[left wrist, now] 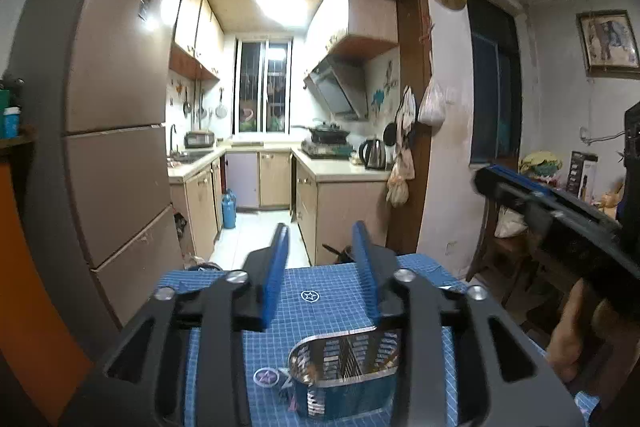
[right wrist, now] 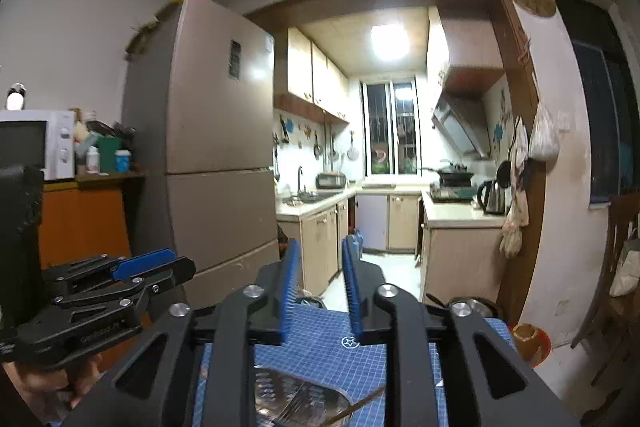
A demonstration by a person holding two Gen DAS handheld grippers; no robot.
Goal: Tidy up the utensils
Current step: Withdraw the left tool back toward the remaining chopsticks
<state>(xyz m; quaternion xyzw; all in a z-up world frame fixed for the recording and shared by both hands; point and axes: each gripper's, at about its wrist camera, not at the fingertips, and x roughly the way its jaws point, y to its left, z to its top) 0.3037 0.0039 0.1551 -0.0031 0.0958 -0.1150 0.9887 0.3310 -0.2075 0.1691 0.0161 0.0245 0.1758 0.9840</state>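
Looking near to far: steel utensil caddy [left wrist: 344, 371] at 6 o'clock under left gripper [left wrist: 322, 247], upright, long axis running 9-to-3; chopstick-like stick [right wrist: 356, 407] inside it points to 2 o'clock. Both jaws narrowly parted, holding nothing; right gripper [right wrist: 320, 255] likewise. Blue grid tabletop mat [left wrist: 320, 307]: star logos, text unreadable. Fridge [right wrist: 208, 155] beyond.

We see a shiny perforated metal utensil holder [left wrist: 344, 367] standing upright on the blue gridded surface [left wrist: 332, 299] — oval-rimmed, its mouth open — with a fork [right wrist: 298, 405] and a thin chopstick [right wrist: 356, 407] inside
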